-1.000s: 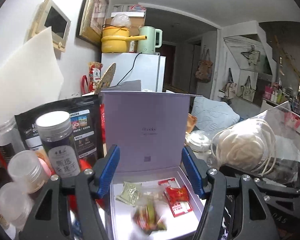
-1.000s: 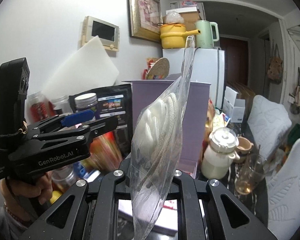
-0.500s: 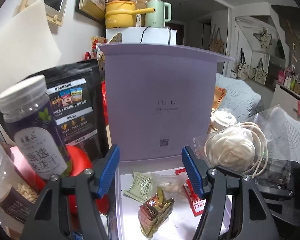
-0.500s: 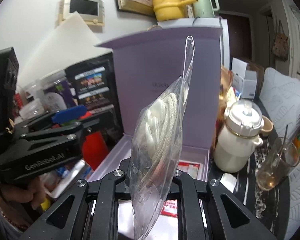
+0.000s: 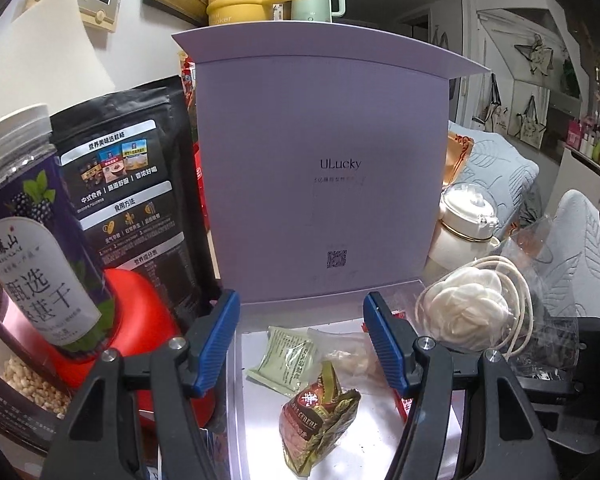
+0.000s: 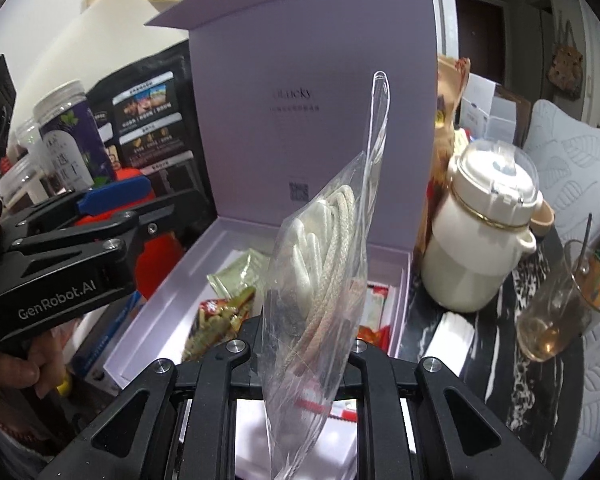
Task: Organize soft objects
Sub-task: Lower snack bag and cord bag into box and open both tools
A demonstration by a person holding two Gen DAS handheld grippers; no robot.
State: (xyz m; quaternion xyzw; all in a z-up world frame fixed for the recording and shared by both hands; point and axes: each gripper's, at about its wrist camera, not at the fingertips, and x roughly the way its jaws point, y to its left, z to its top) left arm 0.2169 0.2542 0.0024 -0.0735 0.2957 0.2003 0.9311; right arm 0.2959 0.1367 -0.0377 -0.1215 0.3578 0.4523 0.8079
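A clear plastic bag of coiled white rope (image 6: 320,264) stands upright between the fingers of my right gripper (image 6: 300,354). Its jaws are opening, but the pads still pinch the bag's lower edge. The bag hangs over the front right part of an open lilac box (image 6: 172,280) whose lid (image 5: 324,160) stands upright. In the left wrist view the same bag (image 5: 468,312) shows at the right. My left gripper (image 5: 302,340) is open over the box with nothing between its blue pads (image 5: 220,336). A green sachet (image 5: 286,358), a red-gold cereal packet (image 5: 320,412) and a red packet lie in the box.
Left of the box stand a blackberry-label jar (image 5: 32,264), a black pouch (image 5: 132,200) and a red object (image 5: 140,320). To its right are a cream lidded pot (image 6: 488,232) and a glass with a spoon (image 6: 560,312). A person's hand (image 6: 24,364) holds the left gripper.
Both grippers have come down and closer to the open box, which now fills more of each view. The bag of rope stays in the right gripper.
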